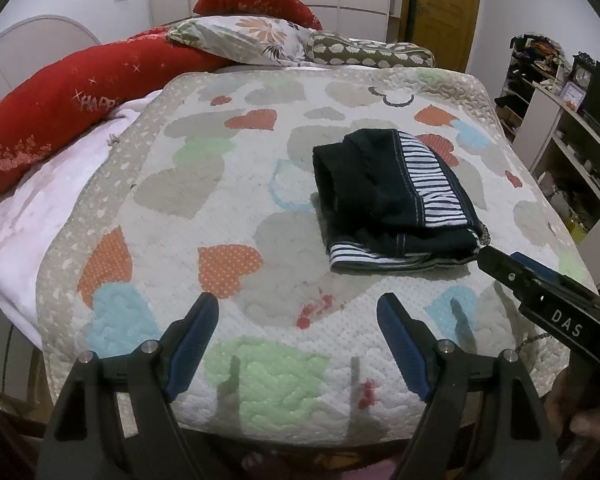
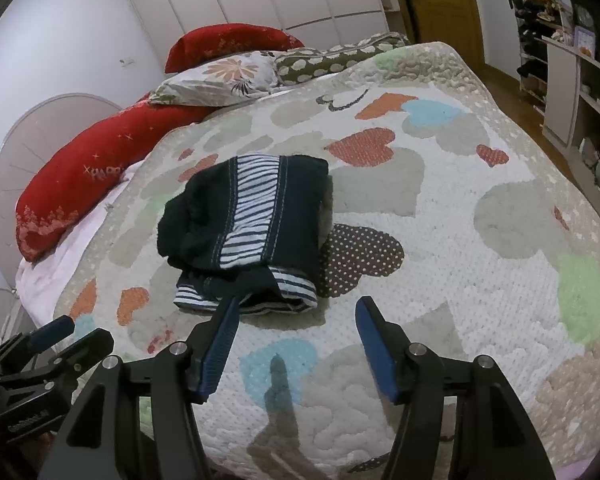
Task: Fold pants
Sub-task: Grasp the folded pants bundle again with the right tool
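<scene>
Nearest, at 6 o'clock in the left wrist view, the left claw (image 1: 298,308) hangs spread wide over the front edge of the bed, its blue-padded fingers (image 1: 192,344) holding nothing and touching nothing. In the right wrist view the right claw (image 2: 296,312) is likewise spread and empty at 6 o'clock, with its left pad just beside the near hem of the pants (image 2: 246,228) and possibly brushing it; contact cannot be confirmed. Both claws being empty and set back suggests the cloth is released and the fold is finished or very nearly so. The pants, navy with a blue-and-white striped side panel, lie as a compact folded bundle on the quilt (image 1: 260,168), at about 1 o'clock from the left claw and 11 o'clock from the right. The layers sit stacked, striped hems showing at the near edge, though the top layer bulges somewhat, so a smoothing press may be wanted. The quilt, patterned with orange, blue, green and grey hearts, gives a flat, soft working surface. Farther off at 11 o'clock lies a long red bolster (image 1: 60,120), then a floral pillow (image 1: 240,38), a cloud-print pillow (image 1: 364,54) and a red pillow (image 1: 256,2) against white wardrobe doors. Shelving (image 1: 560,128) stands at 3 o'clock.
</scene>
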The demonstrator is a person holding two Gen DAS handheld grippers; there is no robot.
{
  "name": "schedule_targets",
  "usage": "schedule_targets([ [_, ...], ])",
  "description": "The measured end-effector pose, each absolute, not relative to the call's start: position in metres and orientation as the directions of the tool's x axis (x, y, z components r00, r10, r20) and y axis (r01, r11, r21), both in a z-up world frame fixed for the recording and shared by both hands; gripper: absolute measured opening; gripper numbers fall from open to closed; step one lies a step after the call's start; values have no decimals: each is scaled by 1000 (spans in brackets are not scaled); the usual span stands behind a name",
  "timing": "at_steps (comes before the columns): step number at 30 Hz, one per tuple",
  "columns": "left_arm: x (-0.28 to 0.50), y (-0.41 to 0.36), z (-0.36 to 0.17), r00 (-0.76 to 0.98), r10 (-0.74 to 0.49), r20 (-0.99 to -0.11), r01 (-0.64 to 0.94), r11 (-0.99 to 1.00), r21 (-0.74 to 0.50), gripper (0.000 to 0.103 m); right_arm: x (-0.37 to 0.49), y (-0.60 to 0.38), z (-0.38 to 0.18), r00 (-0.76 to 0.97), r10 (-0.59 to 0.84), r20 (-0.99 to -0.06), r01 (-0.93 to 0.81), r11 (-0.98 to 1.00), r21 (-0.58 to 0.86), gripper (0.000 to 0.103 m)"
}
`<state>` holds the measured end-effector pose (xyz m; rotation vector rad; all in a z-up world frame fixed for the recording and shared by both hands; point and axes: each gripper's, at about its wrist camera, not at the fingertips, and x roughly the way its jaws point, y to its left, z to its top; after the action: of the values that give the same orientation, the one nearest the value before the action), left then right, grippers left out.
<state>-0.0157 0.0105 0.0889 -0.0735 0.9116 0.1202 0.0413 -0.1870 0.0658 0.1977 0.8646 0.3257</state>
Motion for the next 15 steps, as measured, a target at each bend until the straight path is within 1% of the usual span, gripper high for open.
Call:
schedule_targets([
  [8,-12,17,83,594,54,-803,-140,989,-37,81,42,-183,61,595,357,-720,-203,934,295,65],
  [12,1,33,75,577,-34,-816,-140,980,-140,81,45,-188,58,592,383,-709,-206,923,326,66],
  [15,17,48,72,574,-114,-811,-142,961,-236,81,54,-197,62,602,404,-688,-203,912,358,72],
])
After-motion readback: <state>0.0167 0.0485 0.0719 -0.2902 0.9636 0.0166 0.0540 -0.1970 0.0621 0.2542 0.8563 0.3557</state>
